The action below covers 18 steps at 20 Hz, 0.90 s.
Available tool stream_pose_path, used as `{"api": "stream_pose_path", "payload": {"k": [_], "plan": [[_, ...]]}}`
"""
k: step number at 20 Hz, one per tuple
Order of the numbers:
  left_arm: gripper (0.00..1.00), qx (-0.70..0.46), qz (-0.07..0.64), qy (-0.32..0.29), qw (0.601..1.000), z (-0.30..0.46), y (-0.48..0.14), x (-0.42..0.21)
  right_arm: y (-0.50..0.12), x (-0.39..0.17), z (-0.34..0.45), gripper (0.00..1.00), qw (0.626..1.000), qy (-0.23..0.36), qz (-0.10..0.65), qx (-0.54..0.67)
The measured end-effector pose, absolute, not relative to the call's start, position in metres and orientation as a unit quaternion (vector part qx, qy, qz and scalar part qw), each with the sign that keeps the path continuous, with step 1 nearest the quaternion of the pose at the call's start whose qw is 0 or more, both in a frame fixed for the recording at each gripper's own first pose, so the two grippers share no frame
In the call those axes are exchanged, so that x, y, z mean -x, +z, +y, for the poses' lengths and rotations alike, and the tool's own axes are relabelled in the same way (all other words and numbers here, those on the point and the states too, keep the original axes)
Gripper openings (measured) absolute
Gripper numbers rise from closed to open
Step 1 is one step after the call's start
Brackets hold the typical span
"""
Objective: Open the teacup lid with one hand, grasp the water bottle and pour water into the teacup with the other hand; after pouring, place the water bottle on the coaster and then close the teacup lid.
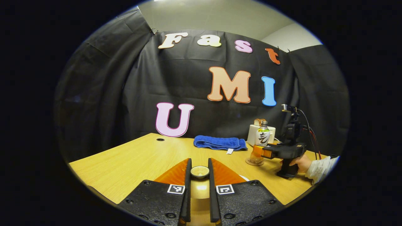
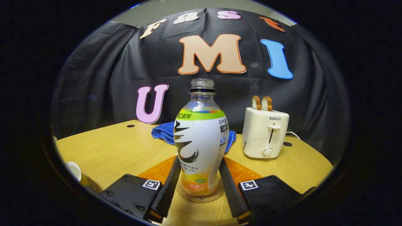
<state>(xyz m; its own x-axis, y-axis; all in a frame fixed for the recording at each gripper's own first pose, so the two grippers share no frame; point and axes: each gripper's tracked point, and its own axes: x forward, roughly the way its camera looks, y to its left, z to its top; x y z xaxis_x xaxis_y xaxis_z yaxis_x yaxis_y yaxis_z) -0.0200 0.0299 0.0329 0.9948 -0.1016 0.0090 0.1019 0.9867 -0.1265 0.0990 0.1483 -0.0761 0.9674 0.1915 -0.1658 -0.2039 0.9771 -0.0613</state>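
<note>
Right gripper (image 2: 199,185) clamped on water bottle (image 2: 201,141), standing on coaster (image 2: 198,196); left gripper (image 1: 199,175) pinching teacup lid (image 1: 199,171).

Farther back: towel (image 2: 161,131), toaster (image 2: 265,135). Risk: bottle uncapped, tipping if jerked on release.

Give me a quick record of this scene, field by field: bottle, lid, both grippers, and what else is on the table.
water bottle: upright on the coaster, cap off
right gripper: fingers on both sides of the bottle, against it
left gripper: fingers close around the teacup lid knob
toaster: behind the bottle, two bread slices up
blue towel: folded, near the wall
table: light wood
</note>
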Motion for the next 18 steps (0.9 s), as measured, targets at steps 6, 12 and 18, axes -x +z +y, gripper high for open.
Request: {"api": "stream_pose_path", "payload": {"k": [6,12,18], "plan": [[0.22,0.062,0.006,-0.094,0.994,-0.001,0.032,-0.001,-0.060,-0.088,0.148,0.93,0.993,0.094,0.055,0.048],[0.22,0.056,0.024,-0.111,0.992,-0.026,0.014,-0.017,-0.040,-0.059,0.142,0.98,0.993,0.104,0.036,0.044],[0.22,0.055,0.060,-0.116,0.990,-0.041,-0.015,-0.025,-0.007,-0.024,0.137,0.93,0.993,0.115,-0.001,0.019]]}}
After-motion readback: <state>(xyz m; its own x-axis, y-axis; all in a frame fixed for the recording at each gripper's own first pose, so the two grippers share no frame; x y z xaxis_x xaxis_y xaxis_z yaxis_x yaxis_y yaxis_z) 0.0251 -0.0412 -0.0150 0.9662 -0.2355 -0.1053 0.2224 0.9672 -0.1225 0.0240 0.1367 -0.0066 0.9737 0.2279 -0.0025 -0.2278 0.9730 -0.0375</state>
